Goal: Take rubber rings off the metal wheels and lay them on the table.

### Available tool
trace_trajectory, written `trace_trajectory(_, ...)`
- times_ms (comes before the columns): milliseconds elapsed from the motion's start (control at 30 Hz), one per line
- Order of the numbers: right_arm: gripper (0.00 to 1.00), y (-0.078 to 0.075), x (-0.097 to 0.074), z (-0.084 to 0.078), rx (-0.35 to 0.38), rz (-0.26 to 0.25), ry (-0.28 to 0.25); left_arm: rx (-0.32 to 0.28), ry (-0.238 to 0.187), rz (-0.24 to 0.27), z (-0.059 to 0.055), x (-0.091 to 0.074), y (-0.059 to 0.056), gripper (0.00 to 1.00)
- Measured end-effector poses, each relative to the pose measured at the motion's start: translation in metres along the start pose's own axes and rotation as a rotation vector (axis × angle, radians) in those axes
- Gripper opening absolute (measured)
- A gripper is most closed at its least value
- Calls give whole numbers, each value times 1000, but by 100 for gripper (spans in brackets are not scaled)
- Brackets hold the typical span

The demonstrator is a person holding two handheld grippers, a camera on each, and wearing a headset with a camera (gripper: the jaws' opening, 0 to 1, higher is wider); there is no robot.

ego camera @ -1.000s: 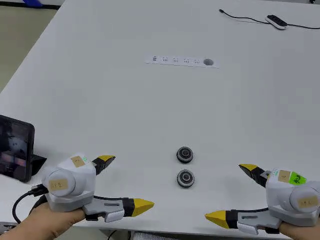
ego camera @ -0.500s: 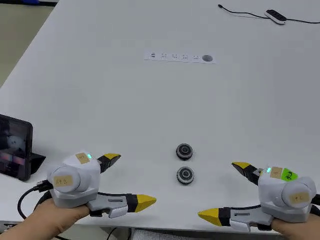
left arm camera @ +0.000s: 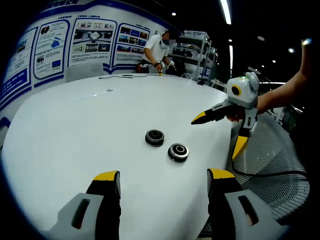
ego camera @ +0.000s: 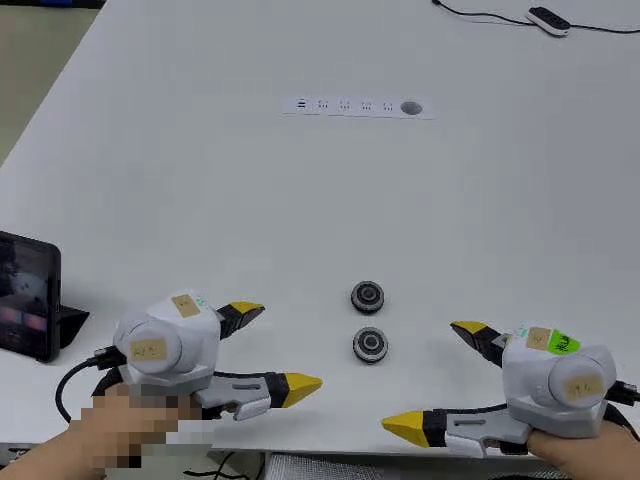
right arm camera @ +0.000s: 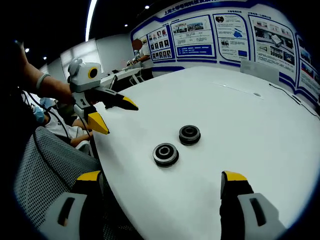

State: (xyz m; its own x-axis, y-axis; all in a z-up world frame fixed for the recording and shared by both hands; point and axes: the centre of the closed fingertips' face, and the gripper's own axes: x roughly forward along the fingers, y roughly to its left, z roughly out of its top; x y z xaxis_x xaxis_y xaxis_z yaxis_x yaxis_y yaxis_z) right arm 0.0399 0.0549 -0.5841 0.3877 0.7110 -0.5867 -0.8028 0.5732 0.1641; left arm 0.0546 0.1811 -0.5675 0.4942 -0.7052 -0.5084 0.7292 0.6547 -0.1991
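Wheels, two of them, lie flat on the white table (ego camera: 300, 200) close to its front edge. The far wheel (ego camera: 368, 297) sits just behind the near wheel (ego camera: 371, 345), near it but not touching. Each is dark around a paler metal hub. The left gripper (ego camera: 283, 346) hovers to their left, its yellow-tipped jaws spread wide, holding nothing. The right gripper (ego camera: 428, 378) mirrors it on the right, jaws just as wide and empty. Both point inward, well clear of the wheels. A power strip (ego camera: 355, 106) lies farther back. A dark tablet (ego camera: 25, 305) stands at the left edge.
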Motion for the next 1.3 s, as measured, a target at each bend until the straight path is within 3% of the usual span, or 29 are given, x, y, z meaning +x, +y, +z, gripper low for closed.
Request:
trace_trajectory(267,94,1,2,-2,53,-3,4,21,12,-37,3,9,-9,59)
trace_trajectory(900,60,11,10,-1,133,52,-3,115,58,-94,13,33,-22,39)
trace_trajectory(1100,56,12,13,0,157,57,-12,158,73,-116,16,43,-27,32)
trace_trajectory(1300,55,12,14,0,185,62,-21,197,101,-139,16,53,-32,31)
